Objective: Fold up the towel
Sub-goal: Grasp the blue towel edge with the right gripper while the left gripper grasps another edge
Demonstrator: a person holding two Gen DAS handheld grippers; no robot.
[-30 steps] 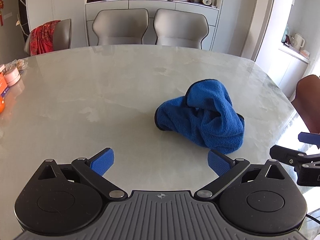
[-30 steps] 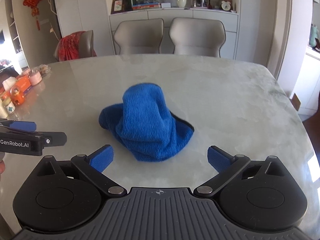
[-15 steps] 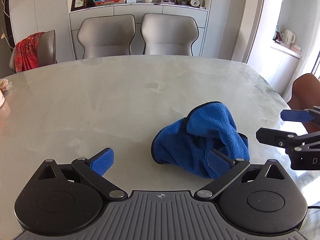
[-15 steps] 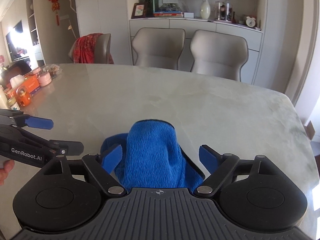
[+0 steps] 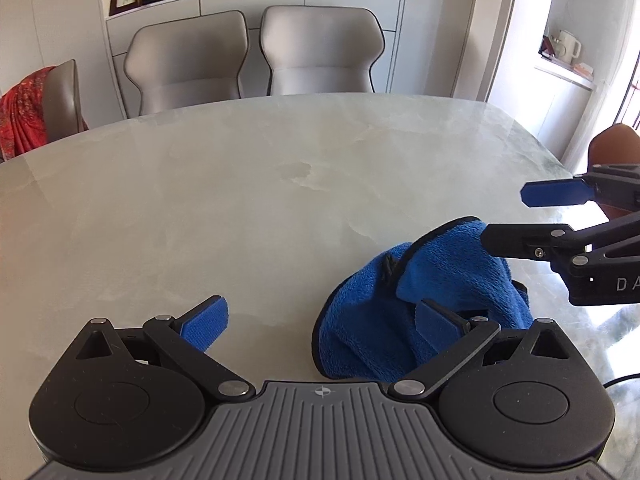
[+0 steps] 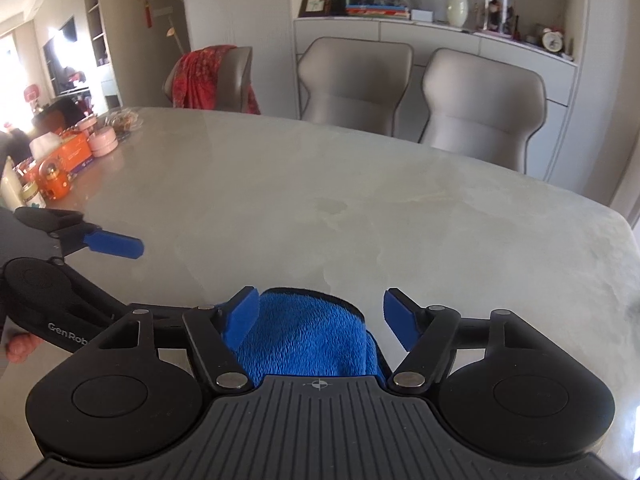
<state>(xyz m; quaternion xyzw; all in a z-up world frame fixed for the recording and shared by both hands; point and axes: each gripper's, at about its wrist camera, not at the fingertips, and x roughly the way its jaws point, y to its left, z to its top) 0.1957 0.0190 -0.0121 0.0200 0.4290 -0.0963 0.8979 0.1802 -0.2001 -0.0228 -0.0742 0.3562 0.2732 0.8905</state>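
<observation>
- Crumpled blue terry towel (image 5: pixel 424 304) w/ dark trim lies bunched in a heap on the pale marble-look table (image 5: pixel 248 200), near its front edge.
- Left gripper (image 5: pixel 322 320): black, blue pads, jaws spread wide, nothing clamped. Towel heap sits by its right pad (image 5: pixel 436 322), partly behind it; left pad over bare tabletop.
- Right gripper (image 6: pixel 320 320): jaws have just been closing, w/ the towel's raised fold between them. Left pad (image 6: pixel 242 316) is at the cloth; right pad (image 6: pixel 400 322) stands apart, gap visible – not gripping.
- Two grey upholstered chairs (image 5: pixel 256 52) at the far side.
</observation>
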